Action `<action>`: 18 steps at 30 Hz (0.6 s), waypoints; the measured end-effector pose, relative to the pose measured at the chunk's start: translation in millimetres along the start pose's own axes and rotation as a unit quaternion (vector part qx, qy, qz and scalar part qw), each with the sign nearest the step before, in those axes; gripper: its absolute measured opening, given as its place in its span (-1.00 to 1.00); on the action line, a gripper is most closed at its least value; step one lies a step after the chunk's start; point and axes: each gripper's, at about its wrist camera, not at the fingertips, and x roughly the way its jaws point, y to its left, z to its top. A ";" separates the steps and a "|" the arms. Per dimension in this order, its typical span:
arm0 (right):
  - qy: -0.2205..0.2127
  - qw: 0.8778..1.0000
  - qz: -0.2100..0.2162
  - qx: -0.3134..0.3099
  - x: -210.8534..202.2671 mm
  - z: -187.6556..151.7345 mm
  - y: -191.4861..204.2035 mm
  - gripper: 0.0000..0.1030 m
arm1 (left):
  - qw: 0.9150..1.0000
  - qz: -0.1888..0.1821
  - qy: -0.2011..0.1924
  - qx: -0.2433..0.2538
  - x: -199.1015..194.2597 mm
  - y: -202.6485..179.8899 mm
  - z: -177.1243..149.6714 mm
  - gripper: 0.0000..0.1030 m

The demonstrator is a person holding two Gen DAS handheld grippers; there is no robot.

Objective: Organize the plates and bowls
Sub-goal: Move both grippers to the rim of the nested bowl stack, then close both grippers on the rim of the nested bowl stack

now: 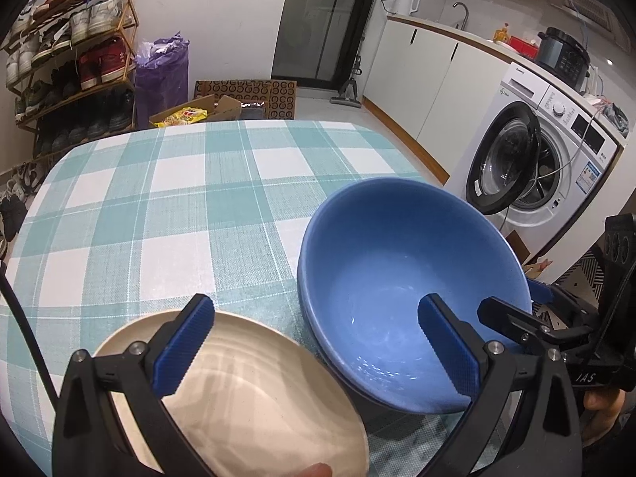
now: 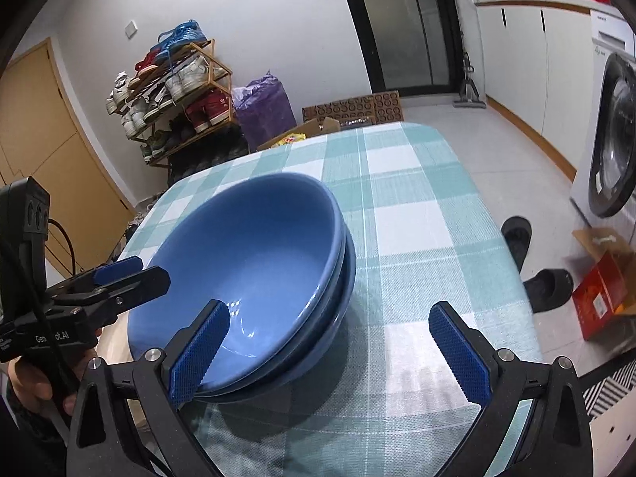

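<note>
Two blue bowls (image 2: 254, 274) sit nested on the checked tablecloth (image 2: 413, 238); the left wrist view shows the top blue bowl (image 1: 397, 270) from inside. A cream plate (image 1: 246, 393) lies just left of them, touching or nearly so. My left gripper (image 1: 318, 346) is open, one finger over the plate's rim and the other over the bowl's inside, gripping neither. My right gripper (image 2: 330, 353) is open too, its left finger at the bowls' near rim and its right finger over bare cloth. Each gripper shows in the other's view: the right gripper (image 1: 512, 302), the left gripper (image 2: 139, 274).
The table's right edge (image 2: 512, 246) drops to the floor, where black slippers (image 2: 516, 238) and a red box (image 2: 600, 298) lie. A washing machine (image 1: 528, 159) stands with its door open. A shoe rack (image 1: 71, 51) and a purple bag (image 1: 161, 75) stand beyond the far edge.
</note>
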 end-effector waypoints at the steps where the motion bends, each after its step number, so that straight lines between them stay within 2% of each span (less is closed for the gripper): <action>1: 0.002 1.000 0.001 0.003 2.7 -0.6 -1.0 0.98 | 1.000 0.000 0.001 0.001 0.7 -0.3 -0.1 1.00; 11: 0.008 0.999 0.020 0.043 12.7 -0.8 -13.0 0.98 | 1.000 0.011 0.015 -0.001 11.9 -1.7 0.8 1.00; 18: 0.004 0.998 0.040 0.046 12.5 -2.8 -10.6 0.98 | 1.000 0.013 0.018 -0.002 13.4 -1.8 1.4 0.97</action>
